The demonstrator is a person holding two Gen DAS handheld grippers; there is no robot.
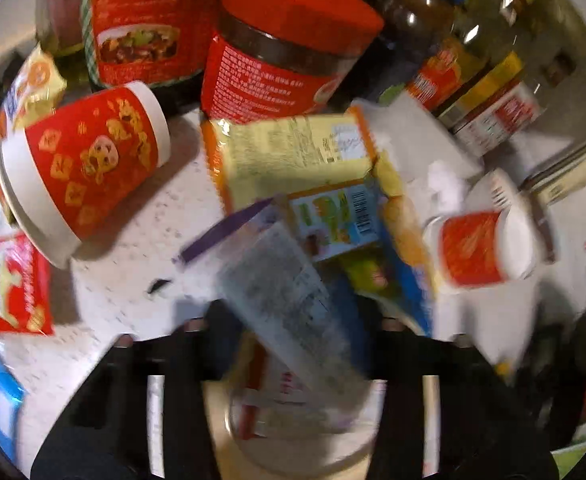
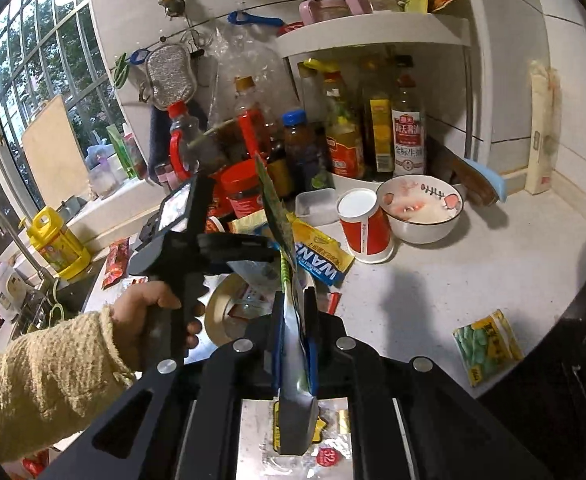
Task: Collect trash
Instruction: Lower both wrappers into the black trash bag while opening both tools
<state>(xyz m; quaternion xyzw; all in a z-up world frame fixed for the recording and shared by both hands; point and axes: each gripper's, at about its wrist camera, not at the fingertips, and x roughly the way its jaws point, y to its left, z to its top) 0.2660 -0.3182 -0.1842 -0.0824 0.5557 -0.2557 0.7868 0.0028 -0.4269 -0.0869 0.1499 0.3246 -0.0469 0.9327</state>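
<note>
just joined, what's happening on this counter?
A person is clearing trash off a cluttered kitchen counter with two handheld grippers. The right gripper is shut on a flat snack wrapper, held upright above the counter. The left gripper has a pale printed wrapper between its fingers; blur hides whether it is pinched. Cups, jars and more wrappers lie around.

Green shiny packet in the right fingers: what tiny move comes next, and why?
Probably lift the flat green-and-silver foil packet clear, right gripper shut on it. It is pinched edge-on between the fingers, above the white speckled counter, where other wrappers lie. No bin shows, so its goal is unclear.
</note>
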